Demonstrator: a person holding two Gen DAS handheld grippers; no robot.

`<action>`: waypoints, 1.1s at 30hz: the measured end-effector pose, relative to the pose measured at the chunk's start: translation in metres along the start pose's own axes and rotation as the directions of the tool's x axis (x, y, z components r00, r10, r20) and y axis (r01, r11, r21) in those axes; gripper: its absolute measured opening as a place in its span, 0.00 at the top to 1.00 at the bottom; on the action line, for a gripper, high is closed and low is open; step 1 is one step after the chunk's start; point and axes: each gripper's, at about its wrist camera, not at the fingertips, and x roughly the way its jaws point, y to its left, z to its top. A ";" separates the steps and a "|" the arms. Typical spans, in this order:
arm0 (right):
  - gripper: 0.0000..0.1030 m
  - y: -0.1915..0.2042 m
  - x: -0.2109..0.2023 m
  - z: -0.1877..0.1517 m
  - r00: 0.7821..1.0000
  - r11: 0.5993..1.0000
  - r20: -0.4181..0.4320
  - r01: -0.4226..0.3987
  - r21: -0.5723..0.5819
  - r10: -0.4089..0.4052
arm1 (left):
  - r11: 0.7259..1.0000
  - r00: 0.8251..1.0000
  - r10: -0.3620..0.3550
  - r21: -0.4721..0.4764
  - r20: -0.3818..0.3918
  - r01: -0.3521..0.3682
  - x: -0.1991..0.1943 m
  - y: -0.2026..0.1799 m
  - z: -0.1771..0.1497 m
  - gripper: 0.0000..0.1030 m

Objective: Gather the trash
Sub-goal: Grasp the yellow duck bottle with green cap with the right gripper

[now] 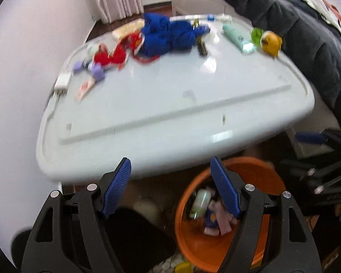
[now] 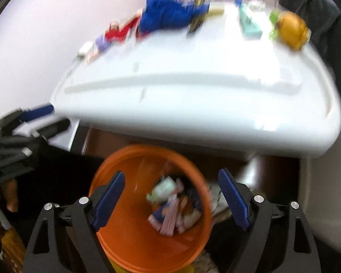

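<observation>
An orange bin (image 1: 257,170) stands on the floor below the white table's front edge, holding several wrappers (image 1: 204,201); it also shows in the right wrist view (image 2: 129,245) with the wrappers (image 2: 170,211) inside. My left gripper (image 1: 170,167) is open and empty, over the table's front edge, left of the bin. My right gripper (image 2: 171,178) is open and empty, directly above the bin. On the table (image 1: 159,104) lie a small pink wrapper (image 1: 85,88) at the left and a teal packet (image 1: 237,37) at the back right. Both views are motion-blurred.
Blue cloth (image 1: 170,34), red cloth (image 1: 113,54), purple pieces (image 1: 97,71), a white charger (image 1: 62,82), a yellow toy (image 1: 270,42) and a green item (image 1: 257,35) sit along the table's far side. A dark quilt (image 1: 295,22) lies at right. The wall is at left.
</observation>
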 end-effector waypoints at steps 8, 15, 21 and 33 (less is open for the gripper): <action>0.11 -0.078 -0.024 0.124 0.950 0.966 0.175 0.258 0.027 -0.259 | 0.999 0.981 -0.050 -0.005 0.189 0.052 0.010 -0.012 0.080 0.20; 0.12 -0.140 0.020 0.183 0.929 0.934 0.090 0.356 0.040 -0.358 | 0.993 0.985 -0.116 -0.020 0.126 0.120 0.045 -0.017 0.086 0.20; 0.11 -0.159 0.061 0.193 0.929 0.929 0.021 0.369 0.019 -0.370 | 0.994 0.989 -0.112 -0.008 0.101 0.113 0.053 -0.015 0.082 0.20; 0.27 -0.157 0.067 0.186 0.925 0.925 -0.003 0.379 -0.010 -0.379 | 0.982 0.986 -0.167 -0.087 0.020 0.168 0.070 -0.004 0.075 0.20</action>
